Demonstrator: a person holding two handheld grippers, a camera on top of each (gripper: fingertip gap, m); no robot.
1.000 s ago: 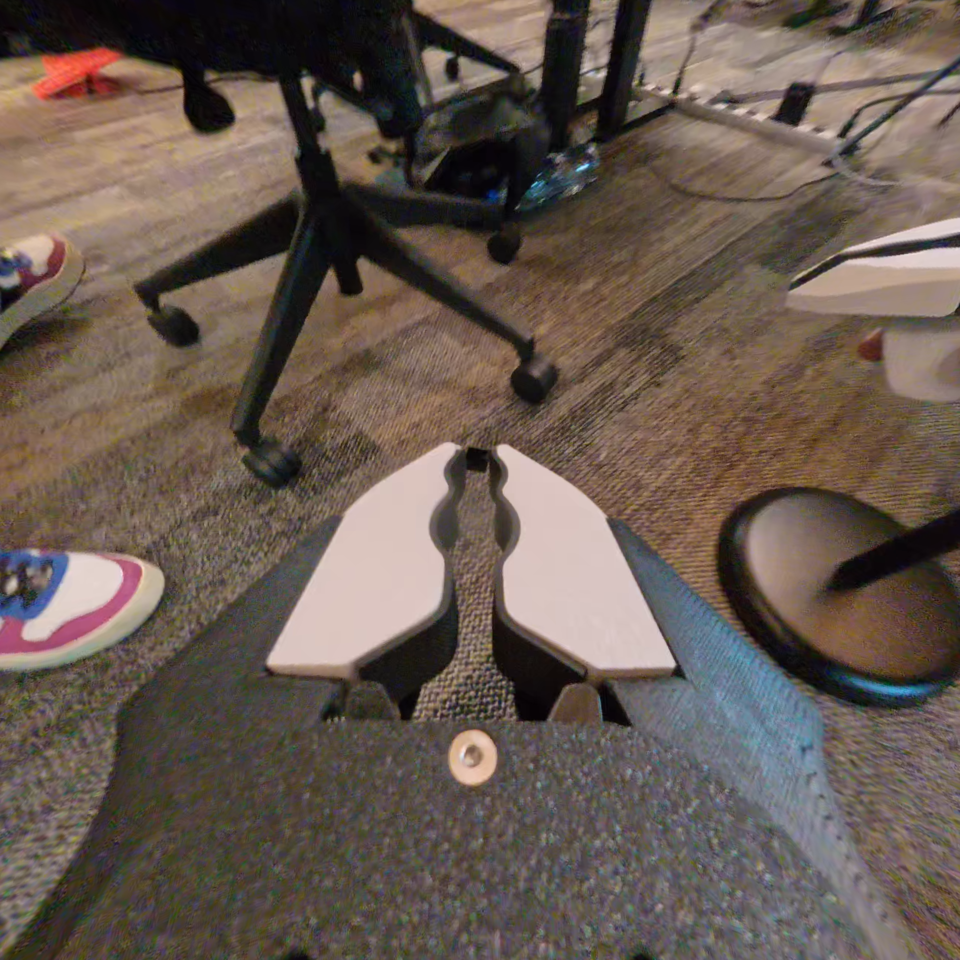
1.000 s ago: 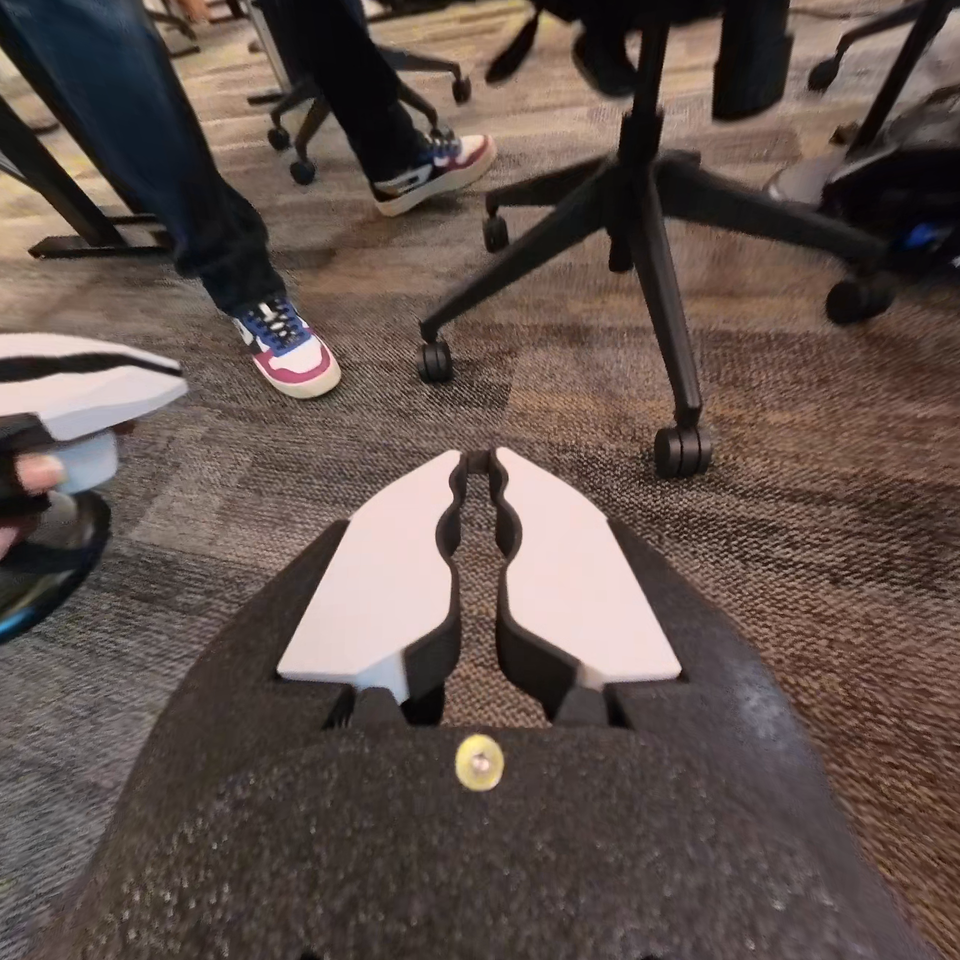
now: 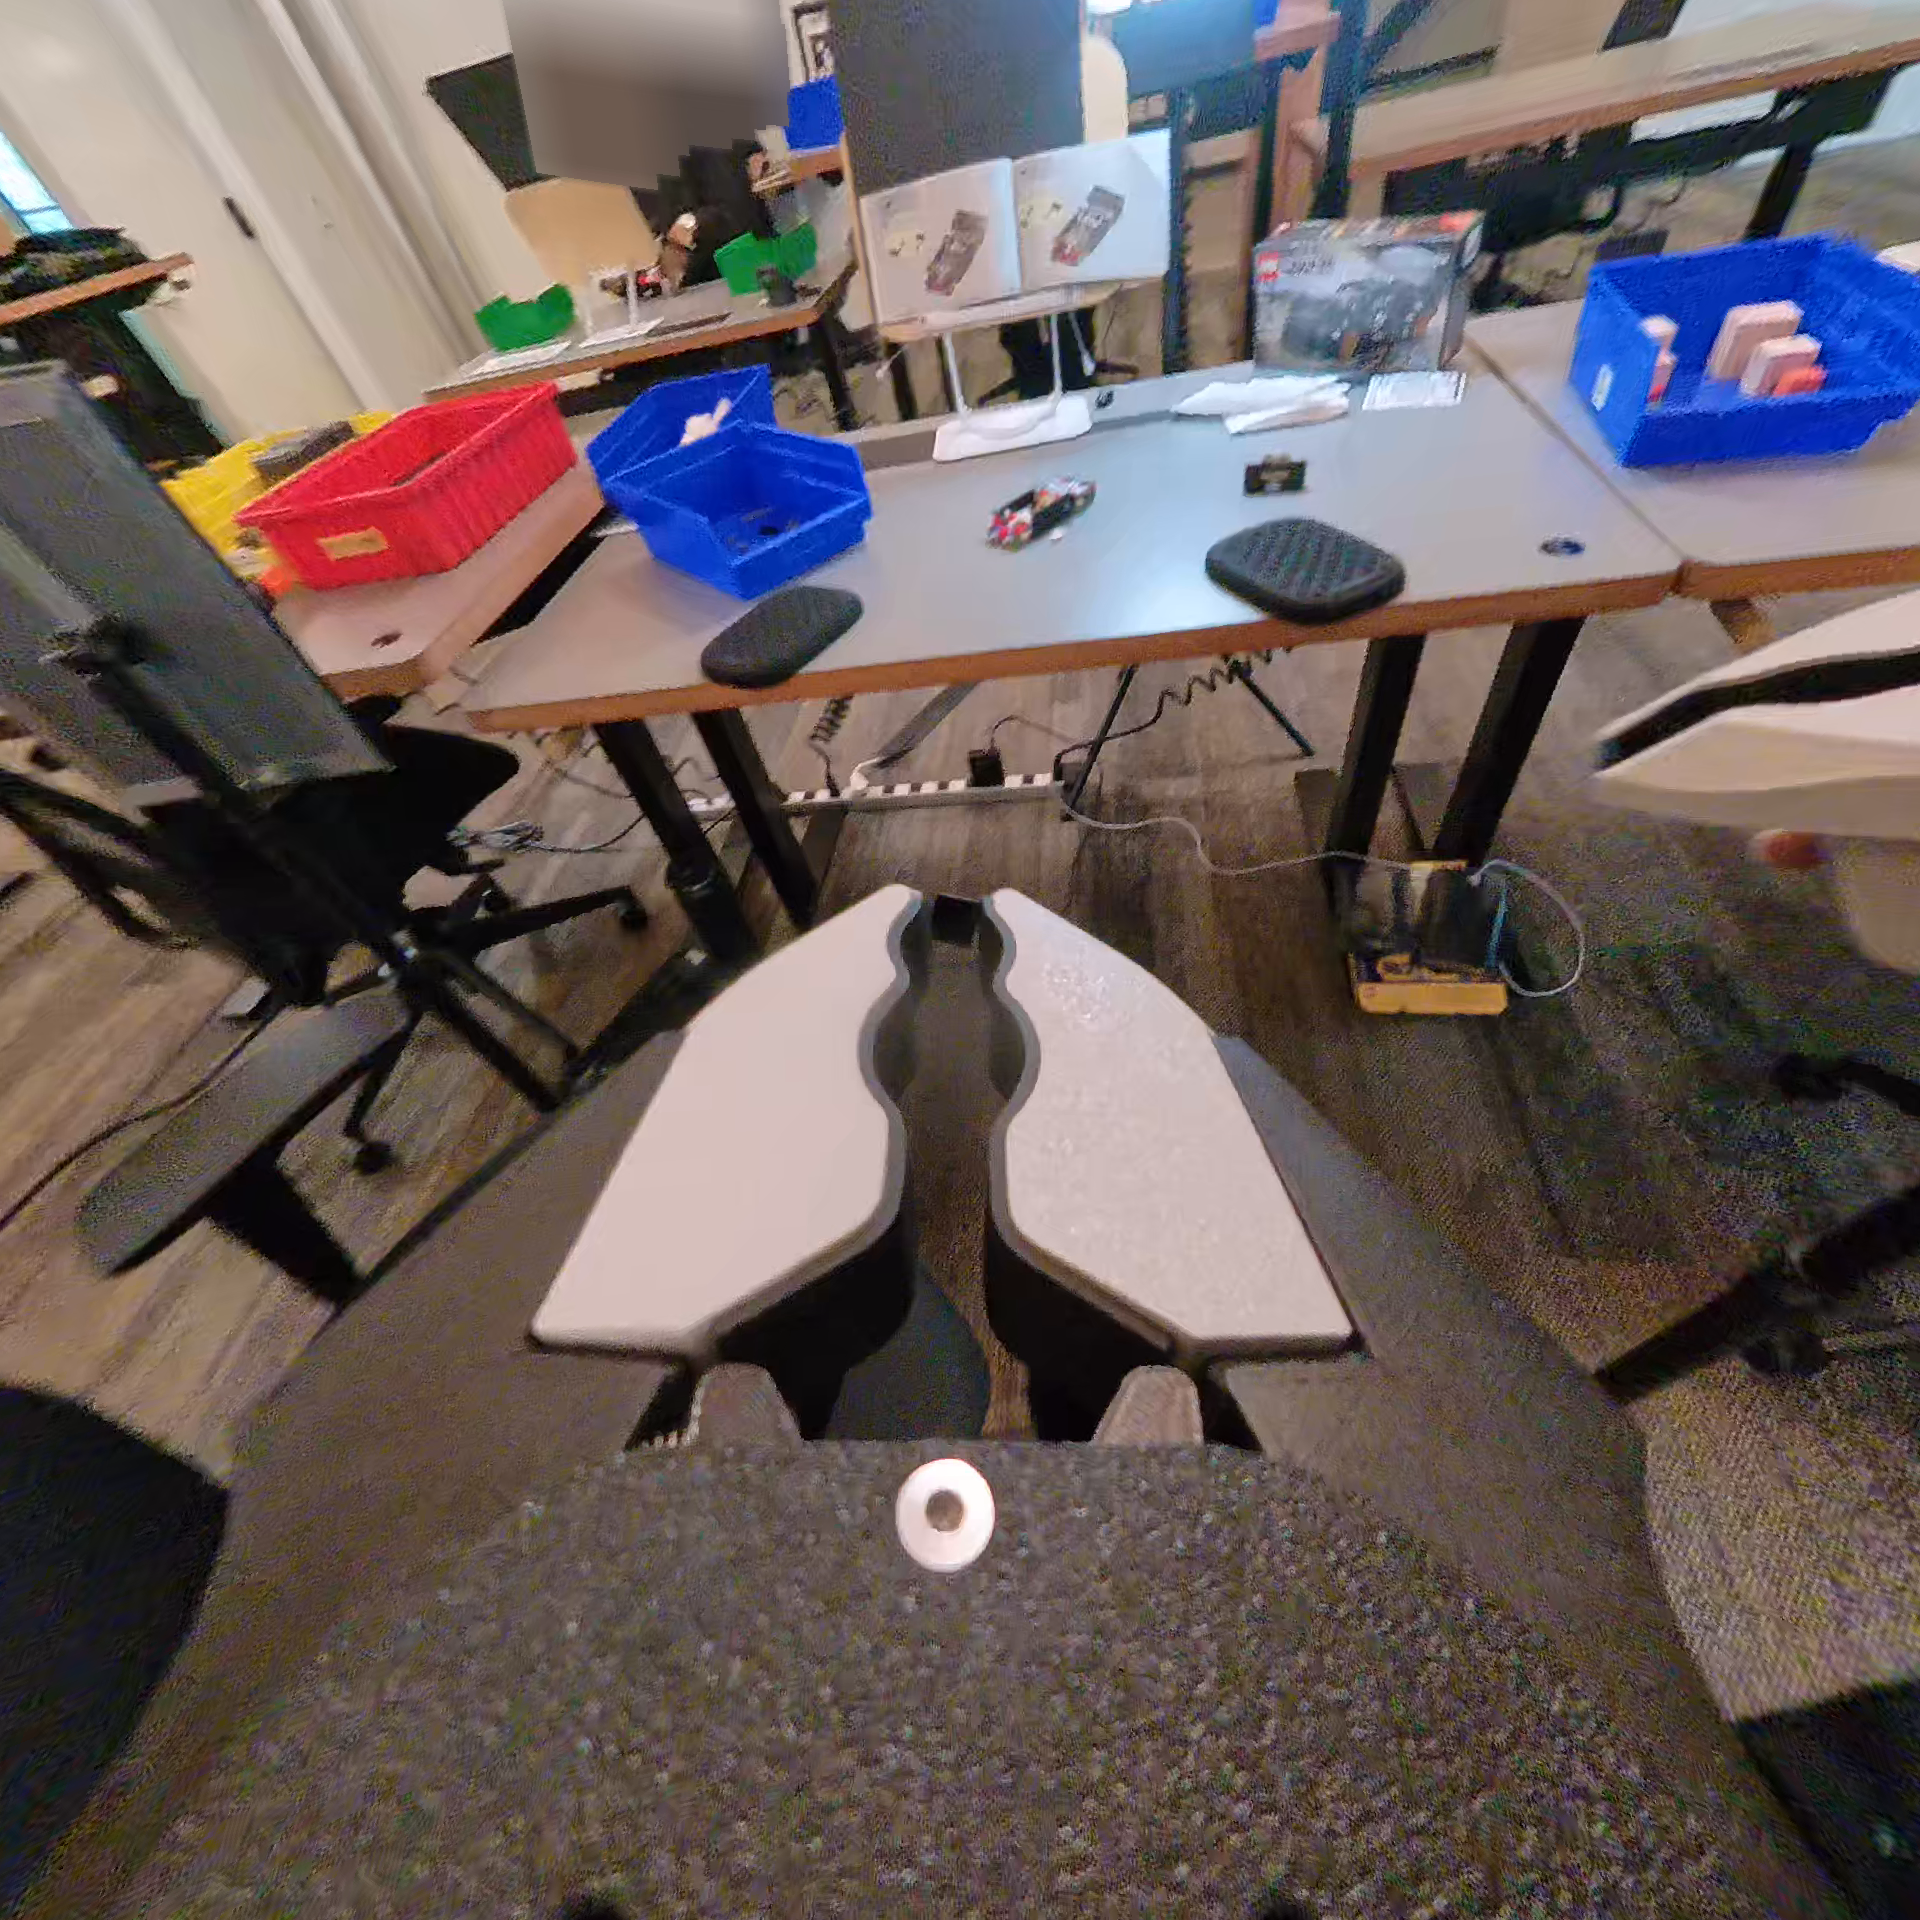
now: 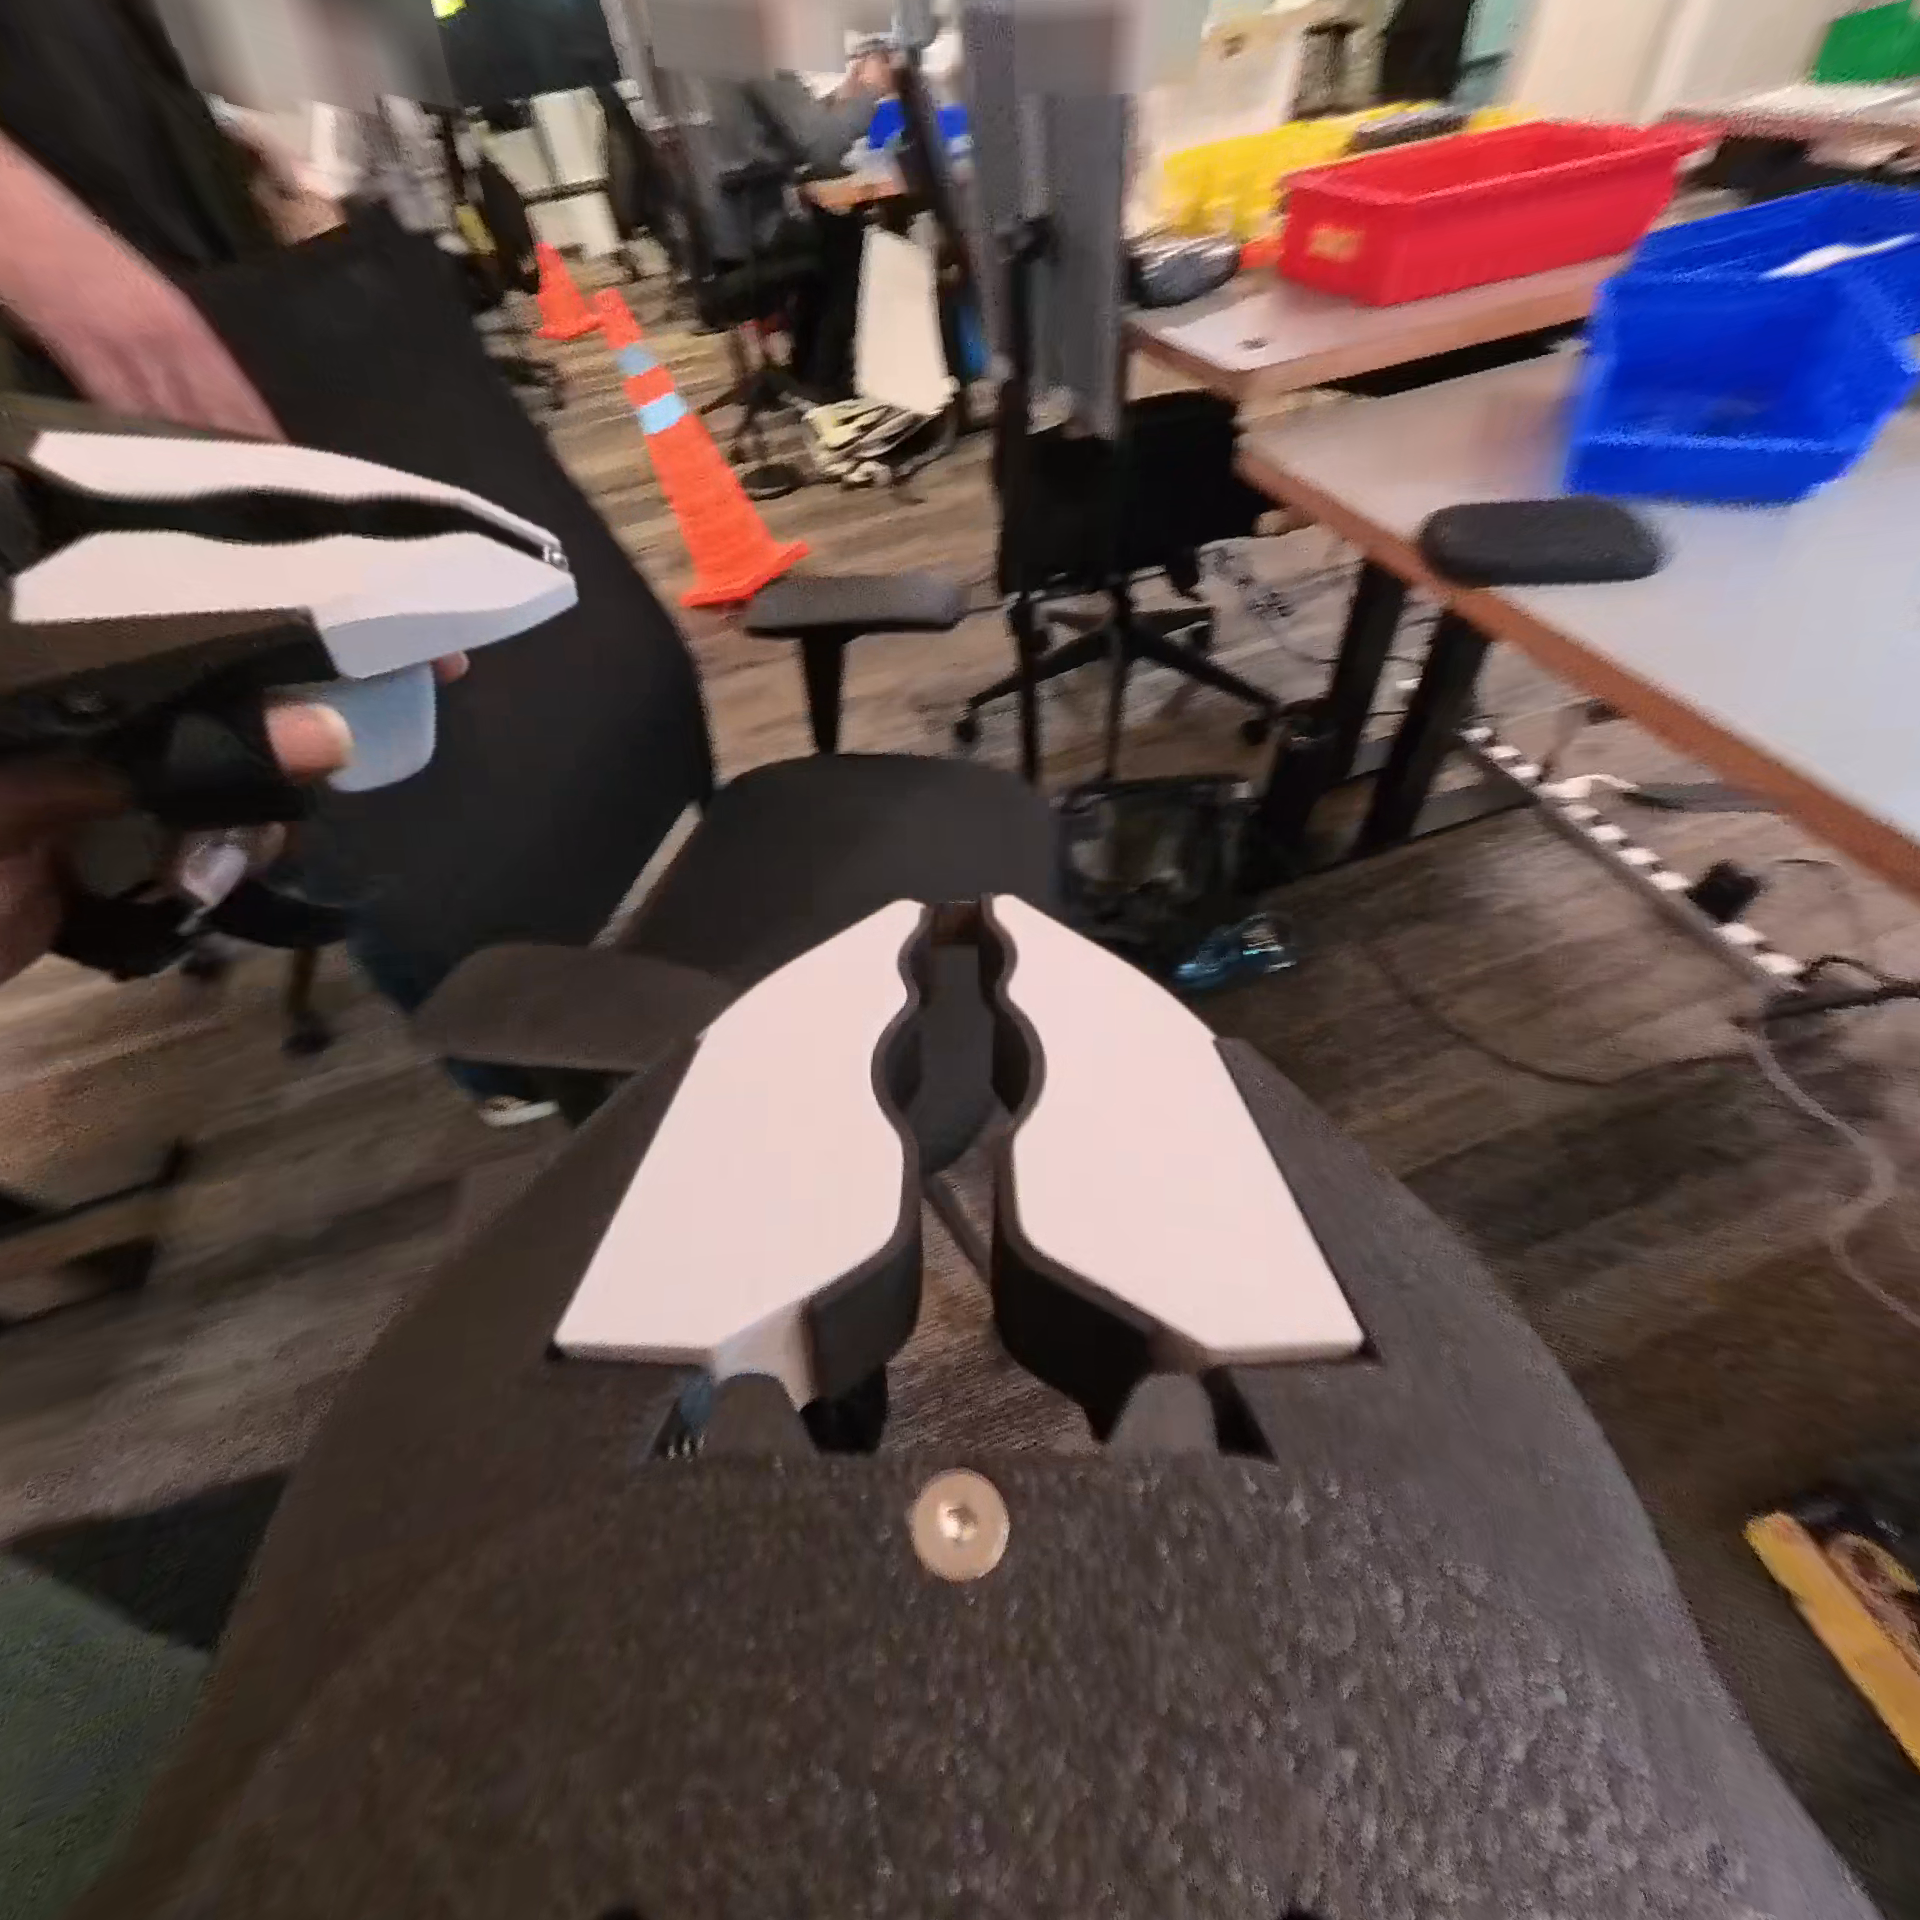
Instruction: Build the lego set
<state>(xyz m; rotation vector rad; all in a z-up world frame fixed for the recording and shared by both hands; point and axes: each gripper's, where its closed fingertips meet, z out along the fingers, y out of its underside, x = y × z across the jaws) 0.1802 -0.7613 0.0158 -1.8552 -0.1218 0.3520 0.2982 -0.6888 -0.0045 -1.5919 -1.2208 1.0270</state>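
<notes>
Grippers both empty, my left gripper [image 3: 954,914] and right gripper [image 4: 958,914] nearly closed, narrow gap at tips. Lego model [image 3: 1039,511] on grey table [image 3: 1091,613] far ahead of left gripper, beyond two black pads [image 3: 1304,568]. Blue bin [image 3: 743,494] ahead-left.

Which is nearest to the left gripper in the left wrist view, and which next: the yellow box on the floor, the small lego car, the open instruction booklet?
From the left gripper:
1. Yellow box, on the carpet, right of the fingertips, by the desk legs.
2. Small lego car, on the grey desk, mid-top.
3. Open instruction booklet, propped upright behind the desk's far edge.
</notes>
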